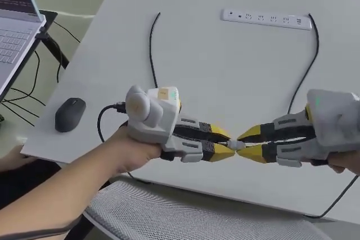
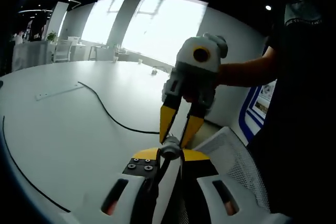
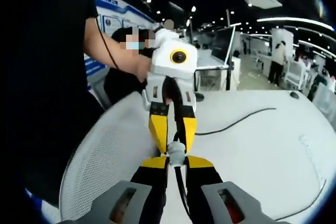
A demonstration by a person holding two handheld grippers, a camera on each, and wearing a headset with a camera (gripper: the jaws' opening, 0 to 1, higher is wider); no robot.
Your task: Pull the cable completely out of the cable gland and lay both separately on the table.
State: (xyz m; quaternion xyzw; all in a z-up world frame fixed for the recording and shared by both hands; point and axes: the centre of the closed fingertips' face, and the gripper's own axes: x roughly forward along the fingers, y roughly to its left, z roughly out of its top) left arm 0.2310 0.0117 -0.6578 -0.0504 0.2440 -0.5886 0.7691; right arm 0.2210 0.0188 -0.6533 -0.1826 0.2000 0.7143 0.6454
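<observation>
A small pale grey cable gland (image 1: 236, 145) hangs in the air above the table's near edge, between the two grippers, which meet tip to tip. My left gripper (image 1: 226, 143) comes from the left and is shut on the gland (image 2: 169, 148), whose round nut sits between its yellow tips. My right gripper (image 1: 248, 145) comes from the right. In the right gripper view a dark cable (image 3: 181, 184) runs back from the gland (image 3: 176, 154) between its jaws, and it looks shut on that cable just behind the gland.
The white table (image 1: 225, 71) carries a power strip (image 1: 265, 18) at the back, its black lead (image 1: 306, 71), another loose black lead (image 1: 152, 49), and a mouse (image 1: 70, 113) at the left edge. A laptop (image 1: 14, 21) stands far left. A mesh chair (image 1: 197, 212) is below the grippers.
</observation>
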